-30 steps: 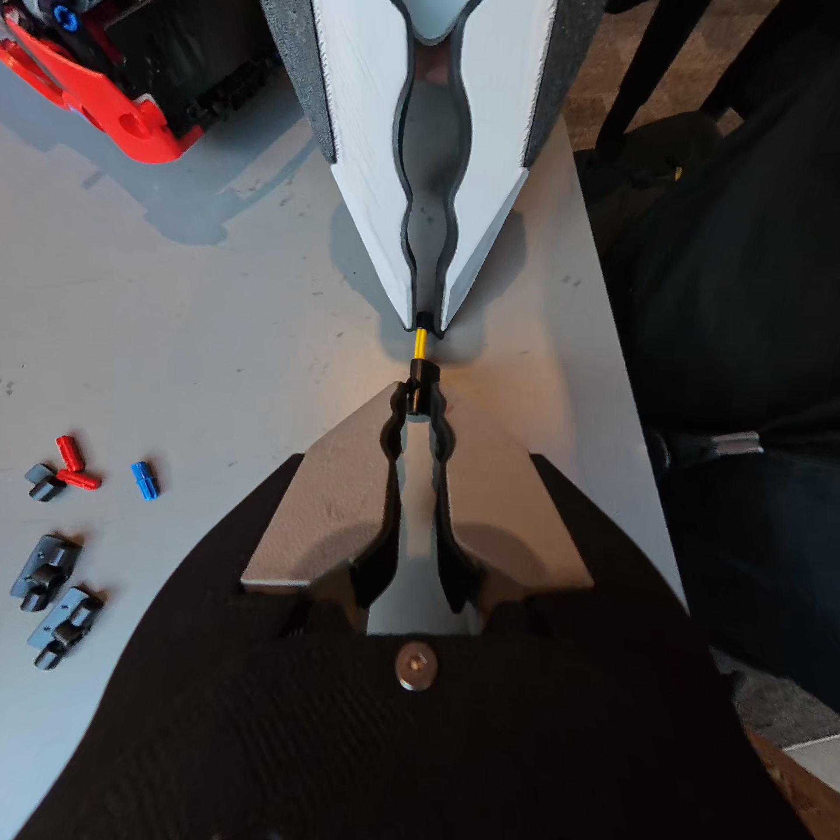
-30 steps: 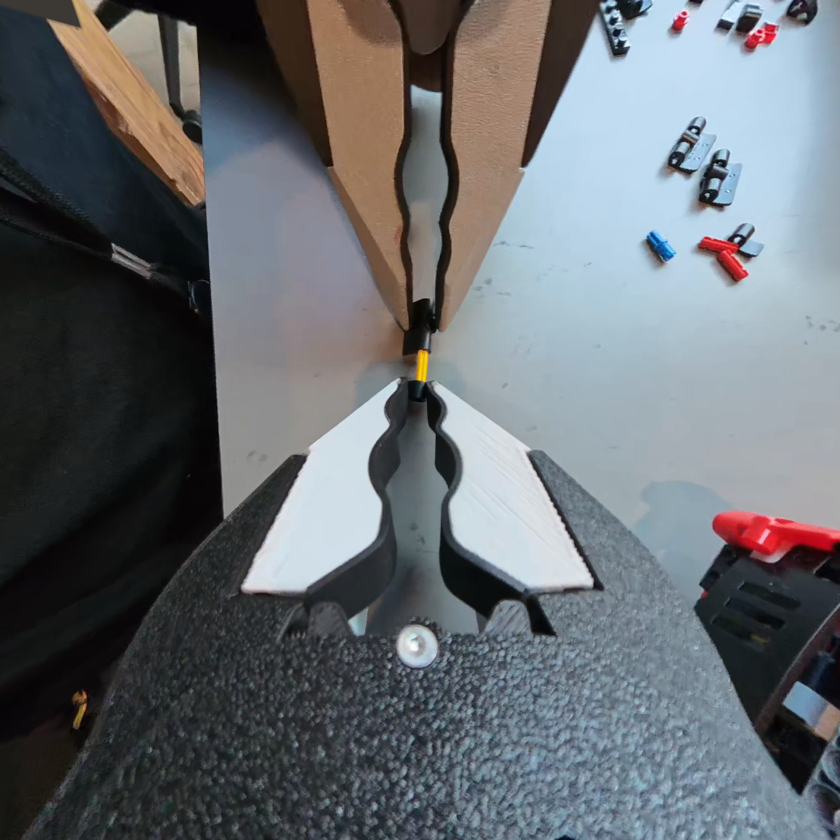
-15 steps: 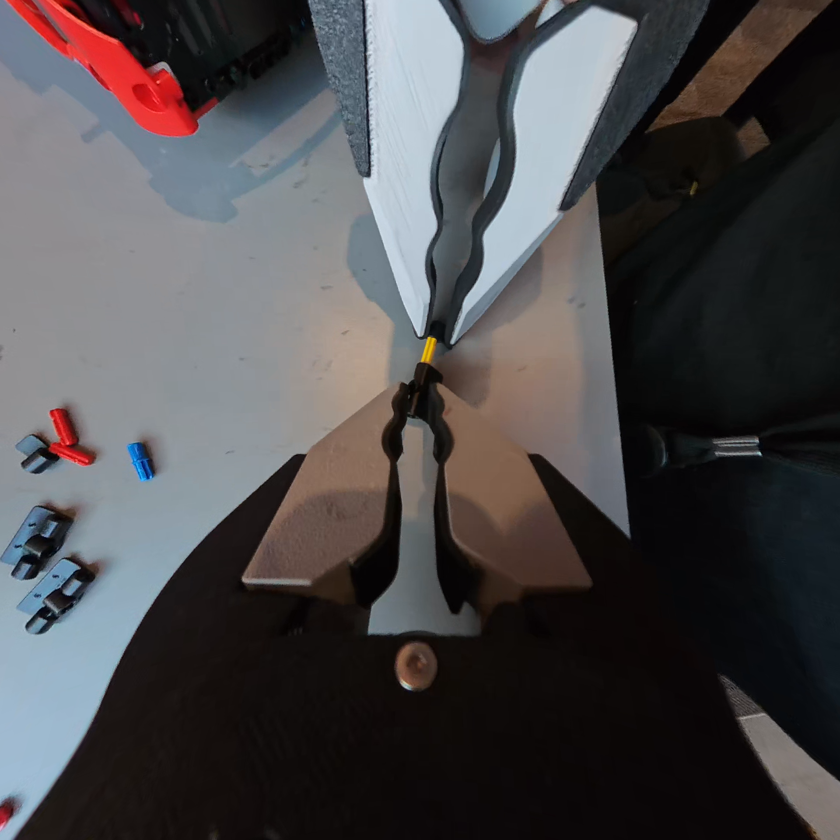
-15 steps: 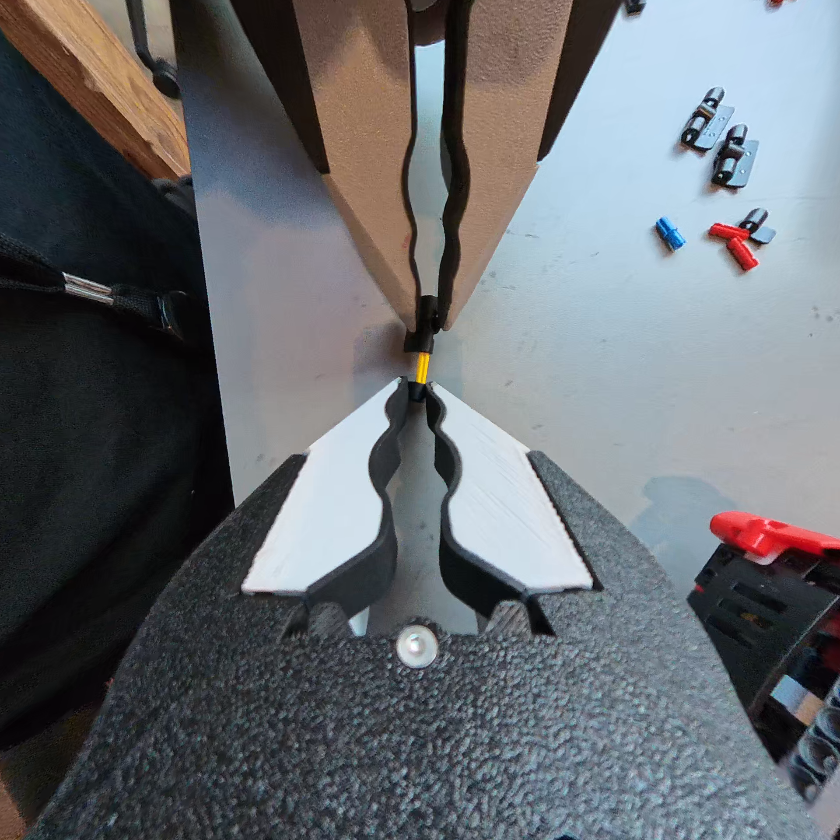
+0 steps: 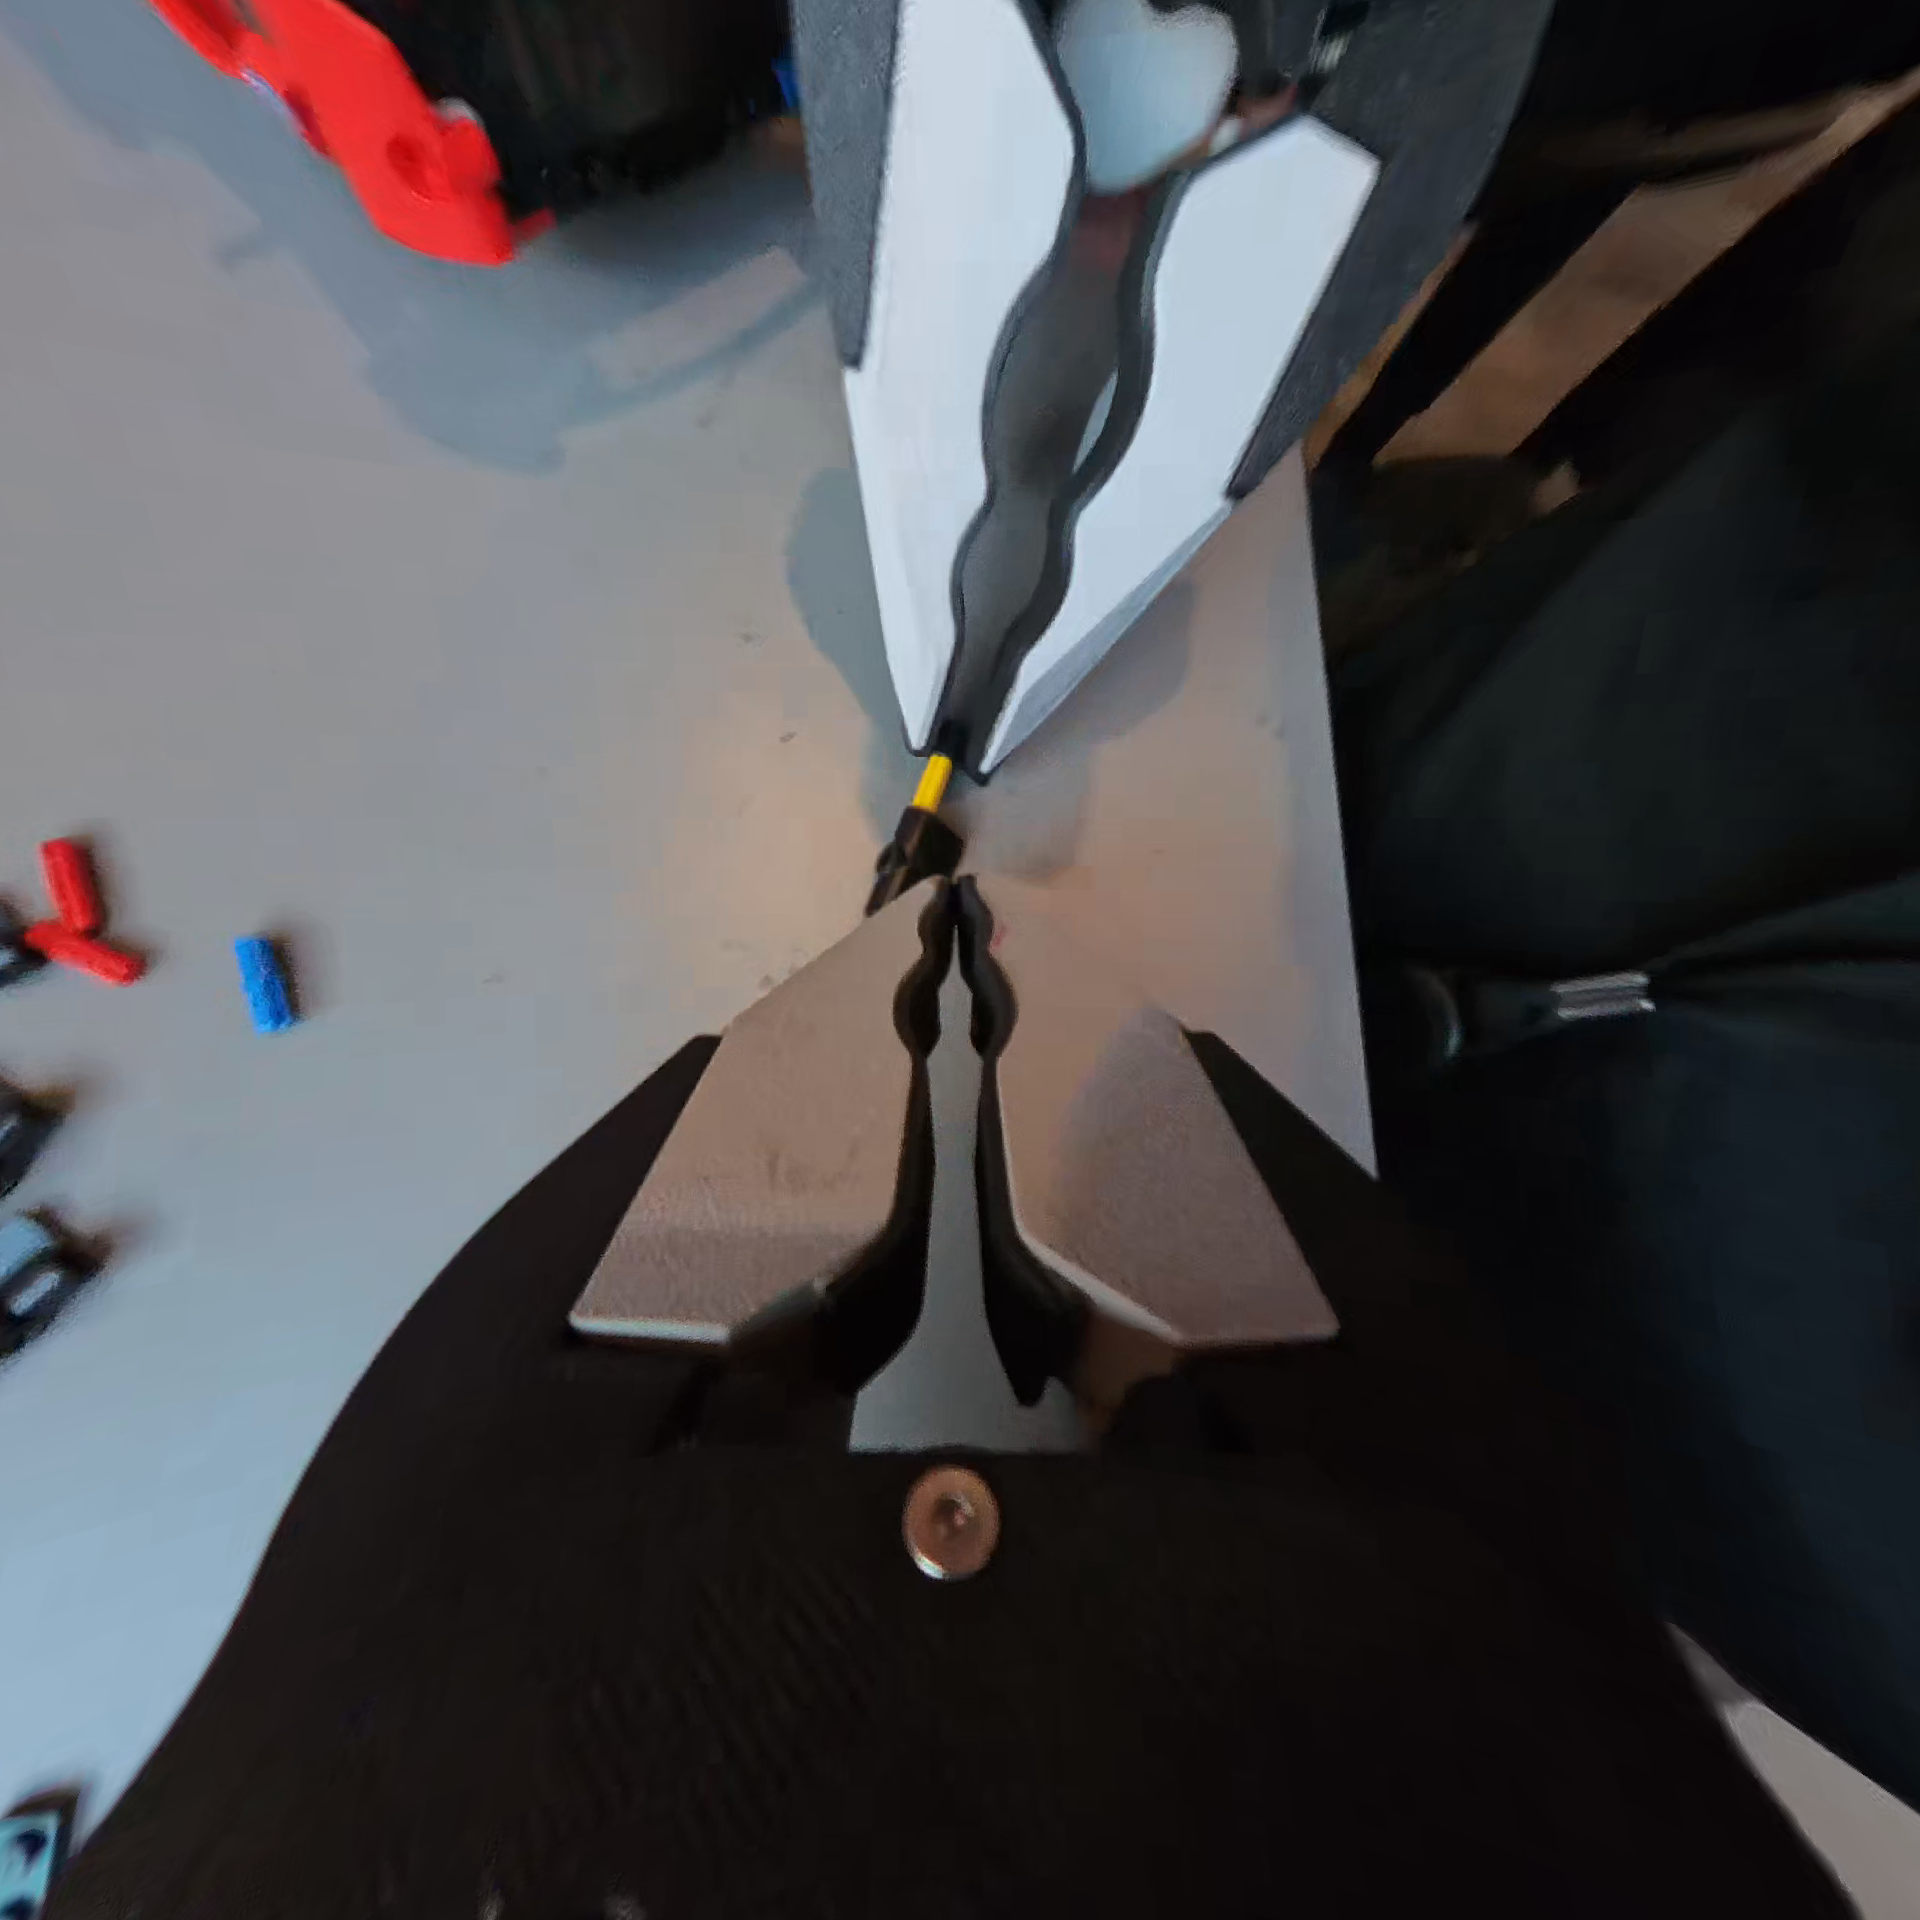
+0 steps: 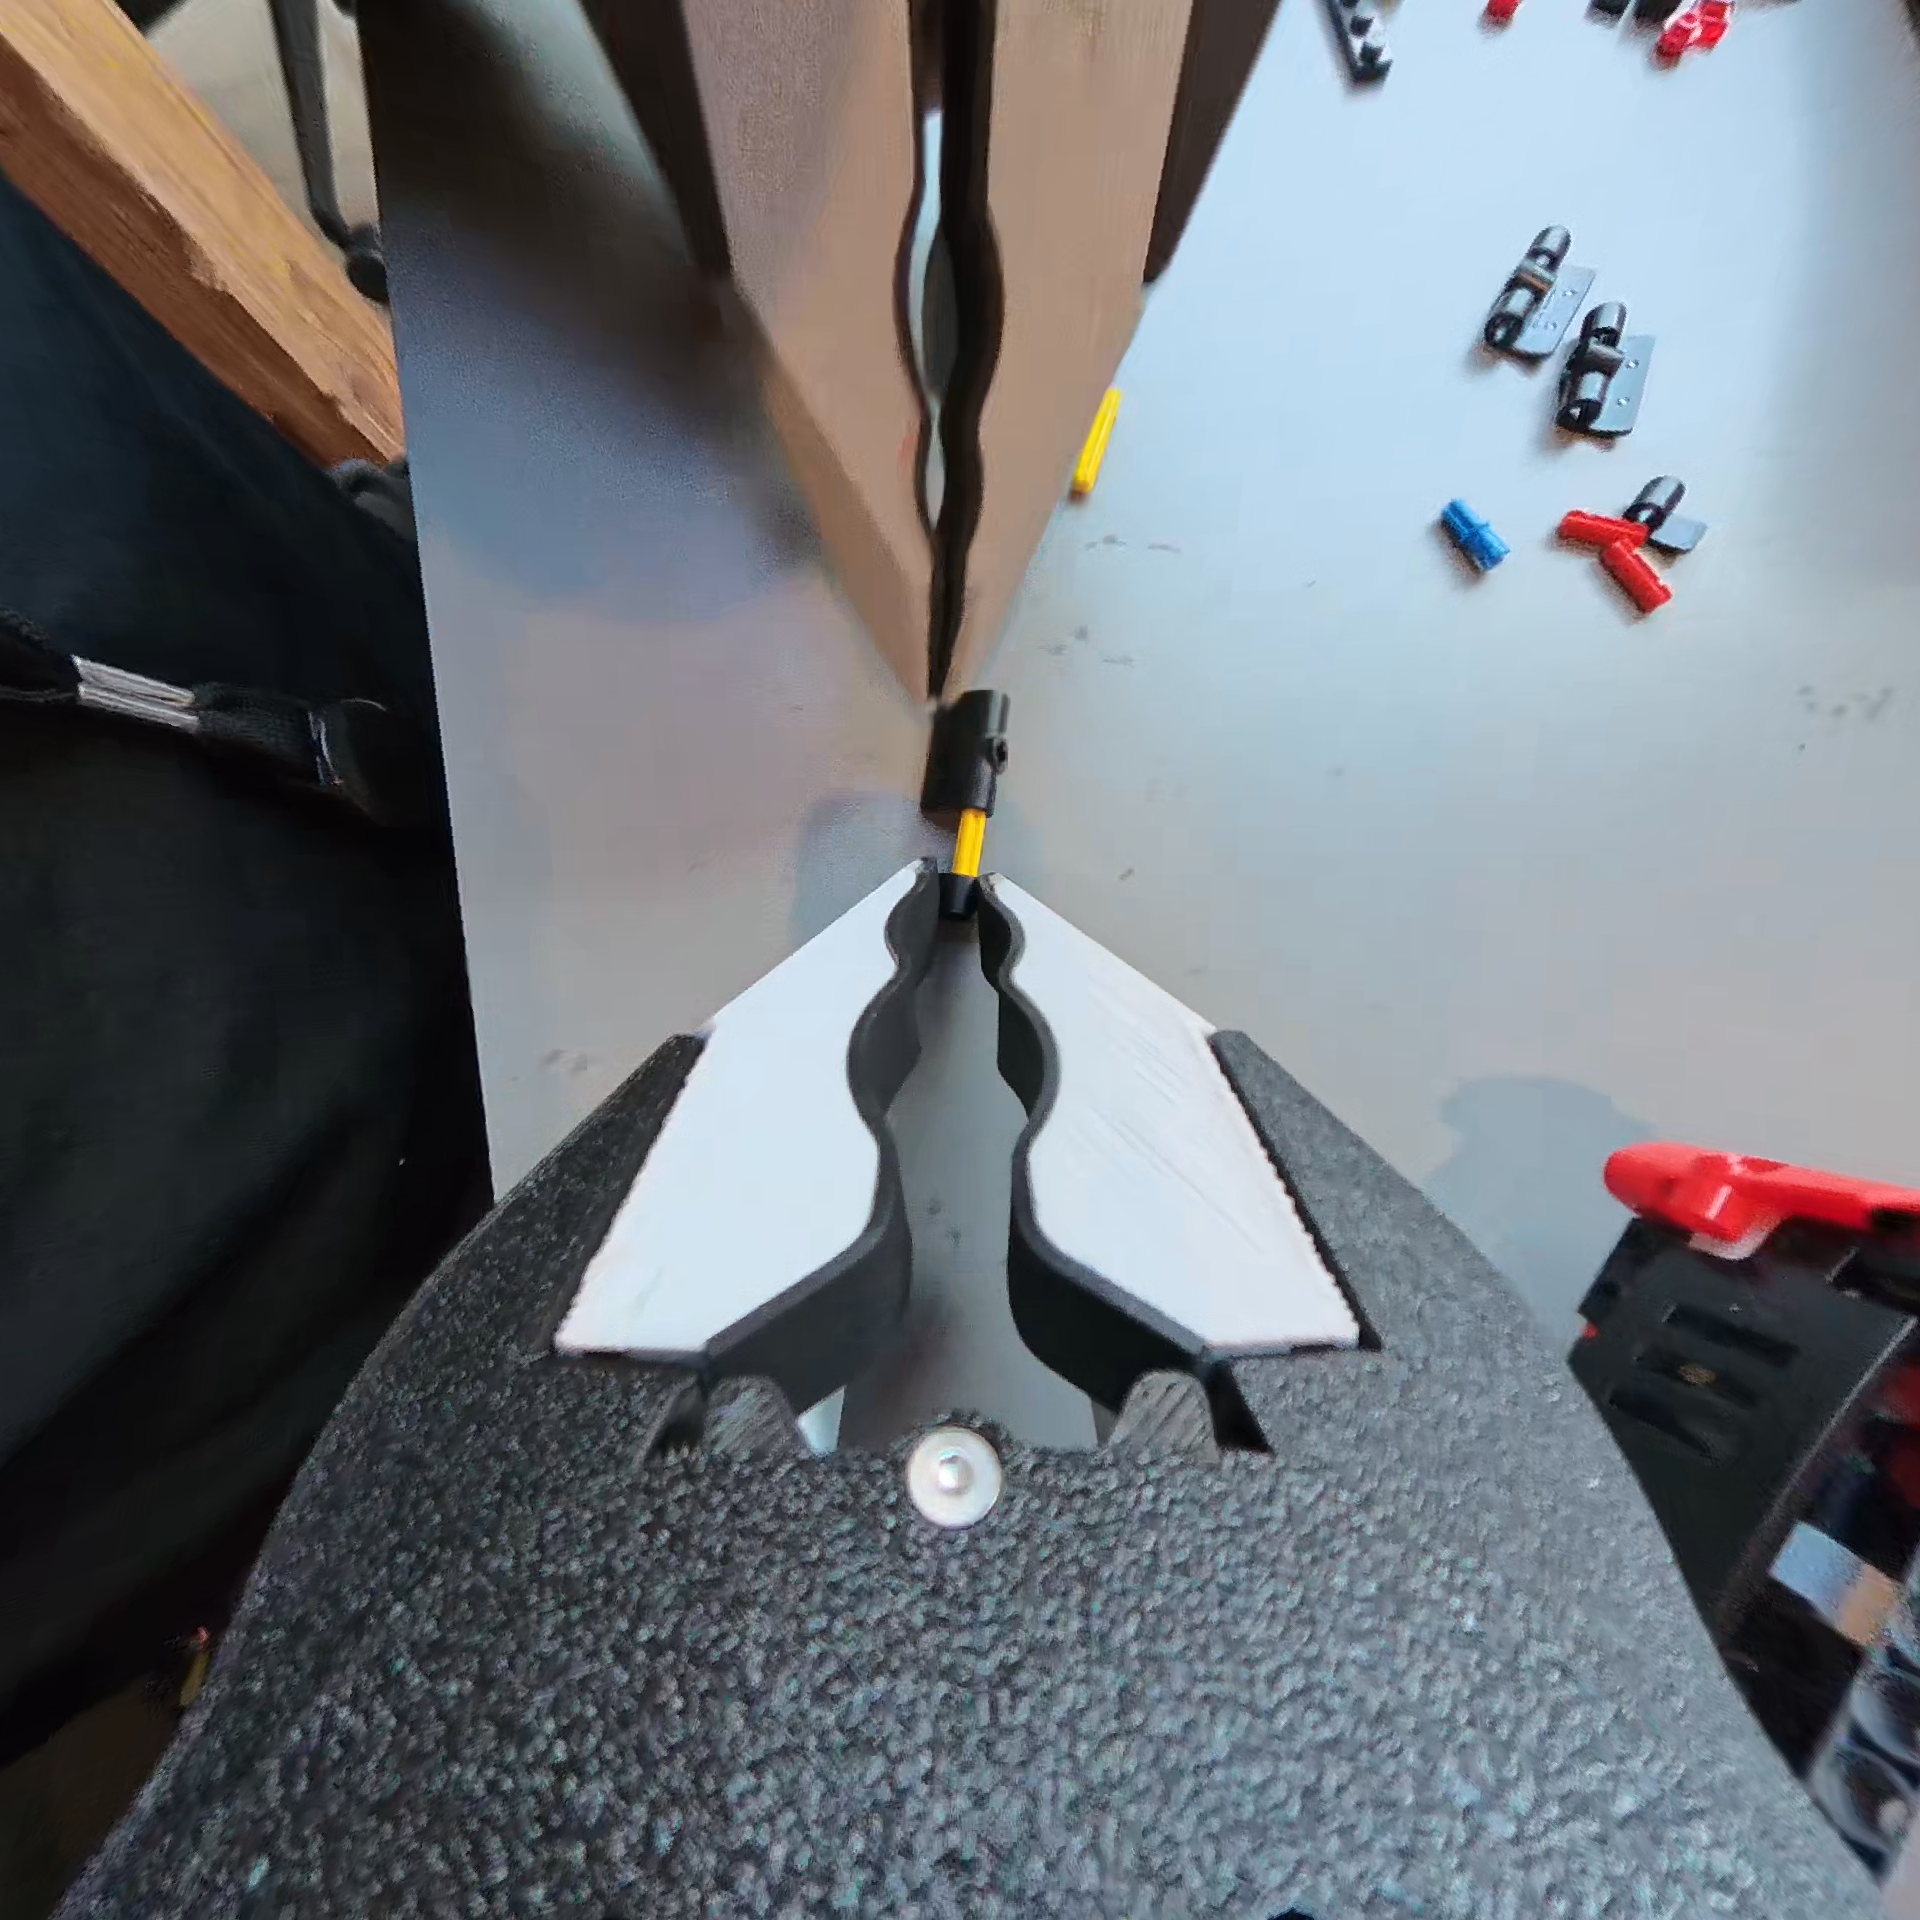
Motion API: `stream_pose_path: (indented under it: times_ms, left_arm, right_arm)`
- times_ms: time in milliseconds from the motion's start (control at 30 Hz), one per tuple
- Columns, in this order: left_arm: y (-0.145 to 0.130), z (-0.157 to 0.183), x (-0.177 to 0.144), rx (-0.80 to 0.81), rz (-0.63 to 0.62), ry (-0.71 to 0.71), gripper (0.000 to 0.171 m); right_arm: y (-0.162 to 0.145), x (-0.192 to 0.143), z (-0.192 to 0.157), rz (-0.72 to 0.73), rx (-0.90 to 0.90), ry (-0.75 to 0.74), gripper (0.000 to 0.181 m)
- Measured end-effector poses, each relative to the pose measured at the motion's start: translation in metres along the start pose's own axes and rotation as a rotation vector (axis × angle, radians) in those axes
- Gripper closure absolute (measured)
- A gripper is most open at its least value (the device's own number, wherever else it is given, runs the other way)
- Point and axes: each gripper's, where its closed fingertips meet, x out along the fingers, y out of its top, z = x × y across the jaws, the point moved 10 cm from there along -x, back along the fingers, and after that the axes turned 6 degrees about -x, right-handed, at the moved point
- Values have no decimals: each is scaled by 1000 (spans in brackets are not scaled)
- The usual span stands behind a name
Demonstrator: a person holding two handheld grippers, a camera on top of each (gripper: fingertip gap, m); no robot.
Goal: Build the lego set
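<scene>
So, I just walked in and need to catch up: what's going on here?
A person is working two handheld grippers over a grey table. The right gripper is shut on one end of a yellow axle, which carries a black connector on its far end. The left gripper is shut just at the connector, apparently not clamping it. Loose small parts and a red-and-black model lie nearby.

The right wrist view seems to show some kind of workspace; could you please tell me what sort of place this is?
Probably a hobby or lab worktable for model building: a grey table strewn with small loose parts, a part-built red and black model at its edge, and wooden furniture beside it.
</scene>
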Motion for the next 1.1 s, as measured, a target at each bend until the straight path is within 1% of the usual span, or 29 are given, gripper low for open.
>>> stream_pose_path:
  times_ms: [67,133,233,267,300,367,500,600,667,733,800,867,1000,1100]
  left_arm:
    - [-2,-1,-14,-17,65,29,171]
    - [-4,1,-18,-15,82,53,171]
    - [-5,2,-11,6,57,81,171]
    - [-4,2,-7,13,42,92,159]
    - [-3,3,-4,25,20,94,154]
    - [-3,5,0,51,-2,83,155]
    - [-6,4,6,42,-37,82,155]
    - [-4,4,8,42,-35,79,157]
    - [-3,3,8,38,-37,82,156]
    - [-3,2,8,38,-32,79,156]
    - [-4,2,9,30,-27,38,161]
    - [-4,2,12,23,-13,7,162]
    - [-5,1,12,9,1,-5,162]
    - [-5,2,12,30,4,6,162]
  right_arm:
    - [-1,1,-1,14,-6,-2,173]
    - [1,3,-2,22,-6,0,173]
    - [5,5,-3,26,-10,-19,173]
    - [5,5,-4,27,-25,-31,173]
    - [5,5,-5,23,-41,-48,173]
    - [5,4,-6,18,-54,-70,169]
    - [2,3,-6,18,-40,-72,165]
    - [1,-1,-6,32,-4,-65,160]
    - [-2,-6,-8,41,26,-55,162]
    - [-7,-9,-10,38,54,-44,171]
    - [-10,-7,-10,15,62,-58,177]
    - [-10,-5,-10,18,52,-64,181]
    - [-9,-4,-12,2,37,-74,181]
    - [-11,-5,-13,11,51,-61,181]
